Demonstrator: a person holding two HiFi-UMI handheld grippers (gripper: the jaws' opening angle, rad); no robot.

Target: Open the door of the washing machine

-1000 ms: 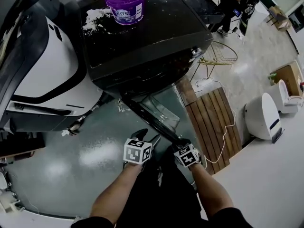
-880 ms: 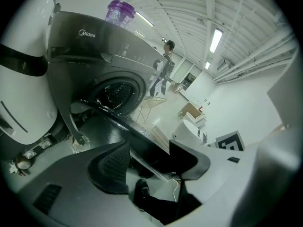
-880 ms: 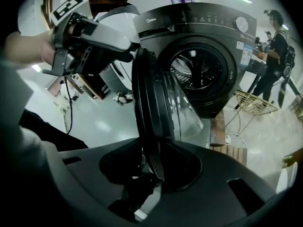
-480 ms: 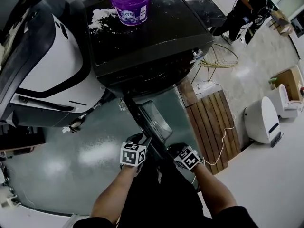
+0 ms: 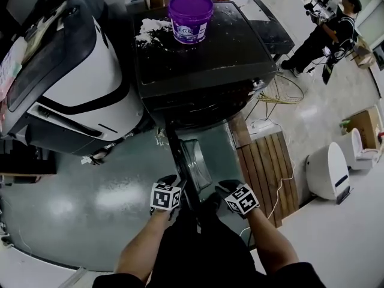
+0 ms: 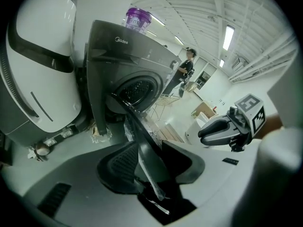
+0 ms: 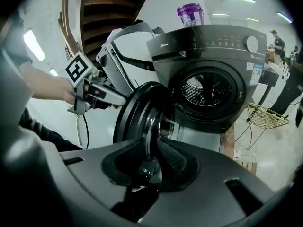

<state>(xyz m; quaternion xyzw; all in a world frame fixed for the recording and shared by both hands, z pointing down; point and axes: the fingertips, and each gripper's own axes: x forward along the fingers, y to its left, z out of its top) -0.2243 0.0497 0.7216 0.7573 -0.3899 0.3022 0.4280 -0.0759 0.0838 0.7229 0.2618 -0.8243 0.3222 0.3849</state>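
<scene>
In the head view, we are holding the door (image 5: 191, 161) of the washing machine (image 5: 204, 59) swung out edge-on toward us. It is running down the middle of the frame from the dark cabinet at upper centre. The left gripper (image 5: 173, 182) and the right gripper (image 5: 223, 188) are sitting at lower centre, one on each side of the door's free rim; we judge this is so both can steer the swing. We are counting one machine, one door, two grippers and one purple bucket (image 5: 191, 18) parked on top.

In the left gripper view, the jaws have just been closing and are pinching the door's thin edge at lower centre. One open drum (image 6: 137, 89) is showing at centre left, so we are judging the task largely done.

In the right gripper view, the jaws have likewise just been closing and are clamping the door's round rim at lower centre. The drum mouth is gaping right of centre.
</scene>
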